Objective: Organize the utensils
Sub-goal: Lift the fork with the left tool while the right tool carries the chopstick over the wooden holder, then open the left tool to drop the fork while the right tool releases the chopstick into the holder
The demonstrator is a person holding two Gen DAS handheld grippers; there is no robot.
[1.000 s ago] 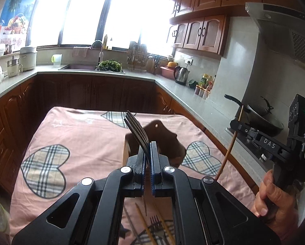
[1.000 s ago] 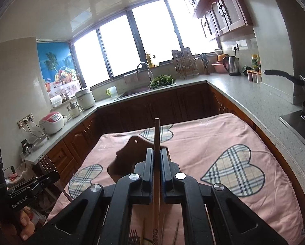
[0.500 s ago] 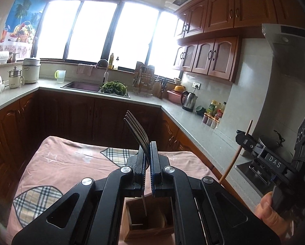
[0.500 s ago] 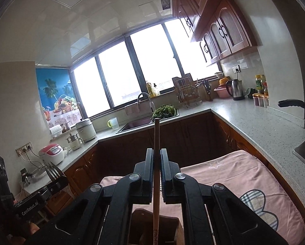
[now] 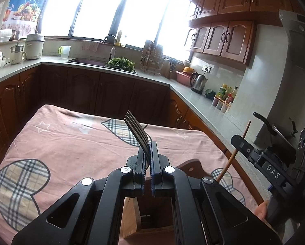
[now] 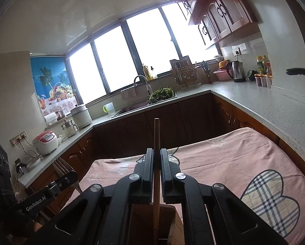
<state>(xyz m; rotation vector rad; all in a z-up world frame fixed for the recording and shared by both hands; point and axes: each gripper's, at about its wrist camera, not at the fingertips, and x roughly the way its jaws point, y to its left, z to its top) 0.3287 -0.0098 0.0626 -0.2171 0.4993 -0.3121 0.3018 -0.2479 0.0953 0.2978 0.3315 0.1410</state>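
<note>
My left gripper (image 5: 146, 149) is shut on a metal fork (image 5: 137, 130), tines up, its handle reaching down over a compartment of the wooden utensil holder (image 5: 152, 218) below. My right gripper (image 6: 156, 155) is shut on a wooden chopstick (image 6: 156, 134), held upright with its lower end inside the holder (image 6: 172, 224). In the left wrist view the right gripper (image 5: 244, 143) and its chopstick (image 5: 237, 151) show at the right. In the right wrist view the left gripper (image 6: 70, 175) shows at the lower left.
The holder stands on a table with a pink cloth (image 5: 60, 143) with plaid hearts. Kitchen counters (image 5: 183, 89) run behind and to the right, with a sink (image 5: 87, 62), a kettle (image 5: 198, 82), bottles and a wok (image 5: 279, 130) on the stove.
Both grippers rose and tilted upright over the holder, then settled lower; the table shows more in both views. The fork and the chopstick stay gripped.
</note>
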